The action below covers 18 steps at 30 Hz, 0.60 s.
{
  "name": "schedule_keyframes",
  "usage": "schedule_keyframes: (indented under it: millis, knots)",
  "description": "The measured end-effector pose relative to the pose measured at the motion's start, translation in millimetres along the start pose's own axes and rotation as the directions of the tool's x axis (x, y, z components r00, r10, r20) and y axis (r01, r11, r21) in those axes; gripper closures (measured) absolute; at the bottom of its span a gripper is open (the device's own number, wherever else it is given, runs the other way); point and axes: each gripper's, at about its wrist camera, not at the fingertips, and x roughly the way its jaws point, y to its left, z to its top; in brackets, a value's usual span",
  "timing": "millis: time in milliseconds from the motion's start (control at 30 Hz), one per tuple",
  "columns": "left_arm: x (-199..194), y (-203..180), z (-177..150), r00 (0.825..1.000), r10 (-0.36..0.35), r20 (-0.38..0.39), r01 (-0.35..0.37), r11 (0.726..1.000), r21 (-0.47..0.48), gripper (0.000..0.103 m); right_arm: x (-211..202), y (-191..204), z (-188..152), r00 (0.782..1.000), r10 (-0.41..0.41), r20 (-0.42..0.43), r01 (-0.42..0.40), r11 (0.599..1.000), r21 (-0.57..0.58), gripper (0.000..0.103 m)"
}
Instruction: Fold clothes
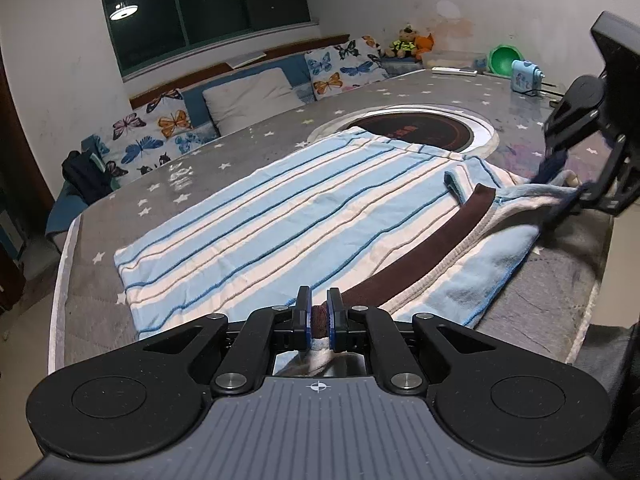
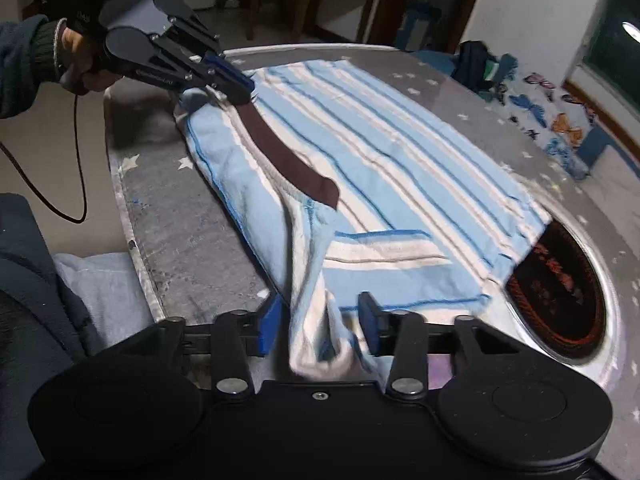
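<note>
1. A gray table (image 1: 120, 184) is standing in a bedroom.
2. The left gripper (image 1: 319, 316) is pinching the shirt's (image 1: 260, 216) brown collar (image 1: 432, 256).
3. The shirt is lying flat, soft and floppy.
4. The right gripper (image 2: 320, 320) is sitting wide around a bunched shoulder.

The shirt (image 1: 280, 216) is light blue and white striped, with thin darker lines; its collar (image 1: 436, 256) is brown. The tablecloth (image 1: 248, 148) is grey with white stars.
</note>
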Motion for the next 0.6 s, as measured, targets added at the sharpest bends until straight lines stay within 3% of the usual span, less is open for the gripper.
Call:
schedule_keyframes:
  millis: [33, 167, 300, 600]
  knots:
    - [-3.4, -0.1, -0.7, 1.0, 0.002, 0.007, -0.002, 1.0, -0.001, 0.091, 0.6, -0.5, 0.5, 1.0, 0.002, 0.001, -0.002, 1.0, 0.003, 0.085]
    - [-28.8, 0.1, -9.9, 0.999, 0.023, 0.041, -0.023, 1.0, -0.007, 0.065, 2.9, -2.6, 2.6, 1.0, 0.01, 0.003, -0.01, 1.0, 0.015, 0.089]
    - [-54.4, -0.8, -23.7, 0.997, 0.061, 0.043, -0.06, 0.998, -0.019, 0.053, 5.2, -4.7, 4.7, 1.0, 0.019, 0.005, -0.019, 0.999, 0.027, 0.09]
    - [-65.8, 4.7, -46.1, 0.997, 0.071, -0.002, -0.071, 0.997, -0.04, 0.047, 9.8, -9.3, 9.0, 0.999, 0.035, 0.012, -0.036, 0.998, 0.055, 0.089]
